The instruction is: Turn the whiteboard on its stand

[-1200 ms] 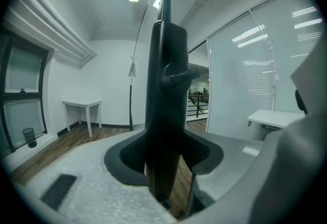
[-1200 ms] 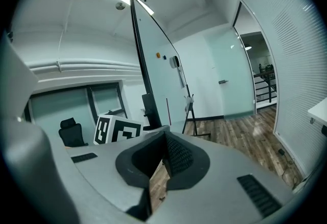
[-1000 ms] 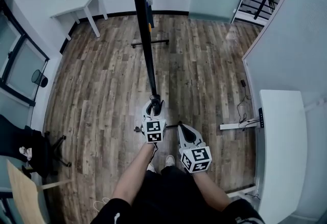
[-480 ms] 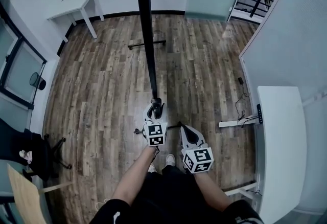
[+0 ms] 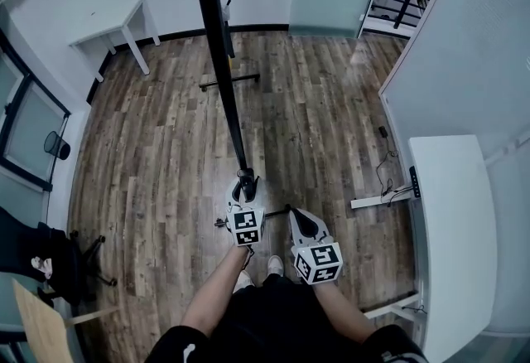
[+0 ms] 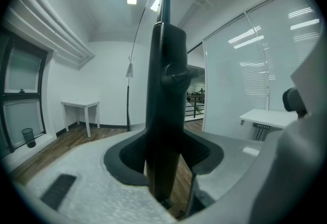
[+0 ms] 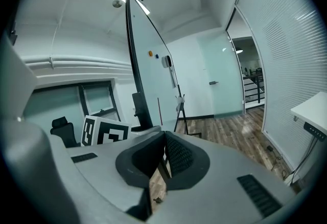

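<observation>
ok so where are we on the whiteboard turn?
Done: the left gripper is clamped on the near edge of the whiteboard. In hand: the board stands edge-on to the person, far end angled slightly left, so the swing may be under way. Left: the rest of the turn and the release. The right gripper is shut, empty, beside it.

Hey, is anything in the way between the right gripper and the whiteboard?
Nothing visible. The right gripper, jaws together and empty, sits just beside the whiteboard with only open air between them. The left gripper is clamped on the board's near edge.
</observation>
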